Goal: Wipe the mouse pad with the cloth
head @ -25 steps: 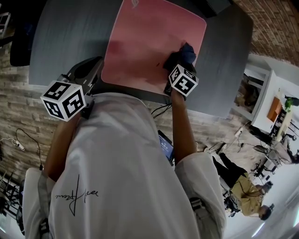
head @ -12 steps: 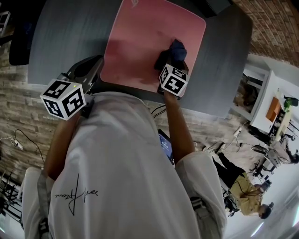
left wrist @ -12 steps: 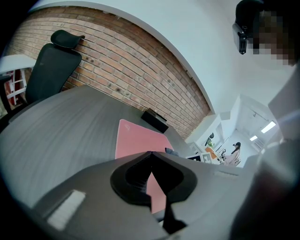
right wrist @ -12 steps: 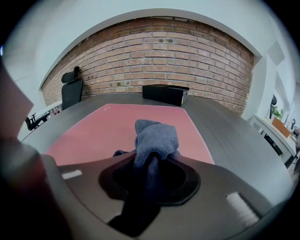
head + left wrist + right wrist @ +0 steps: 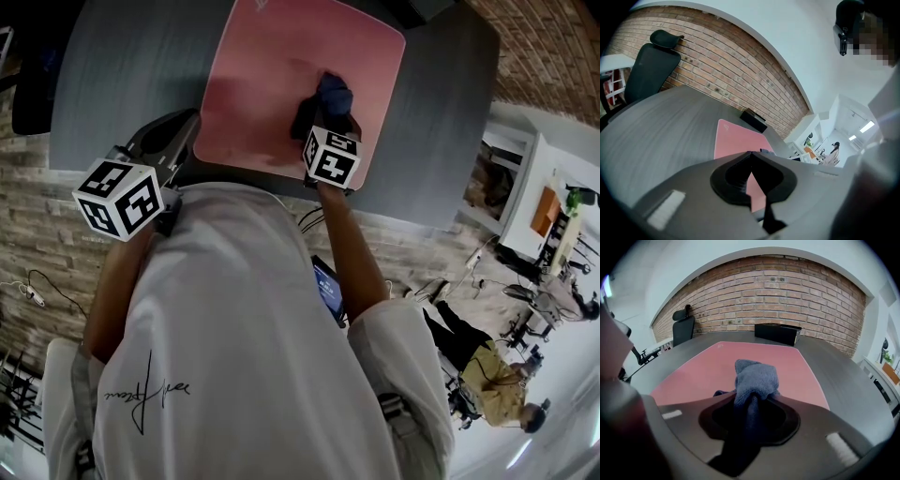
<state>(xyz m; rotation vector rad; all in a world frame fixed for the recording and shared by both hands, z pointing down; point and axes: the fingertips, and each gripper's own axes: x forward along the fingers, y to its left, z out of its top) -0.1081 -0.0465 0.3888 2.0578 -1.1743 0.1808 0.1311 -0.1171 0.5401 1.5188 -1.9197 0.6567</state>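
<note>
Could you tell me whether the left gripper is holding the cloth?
No, the left gripper is shut and empty; the right gripper holds the blue cloth.

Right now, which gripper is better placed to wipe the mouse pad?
Right. The right gripper is shut on the cloth, over the mouse pad; the left gripper is shut, empty, off the pad.

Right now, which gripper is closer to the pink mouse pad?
Right. The right gripper is over the mouse pad, gripping the cloth; the left gripper is just off its near left corner.
</note>
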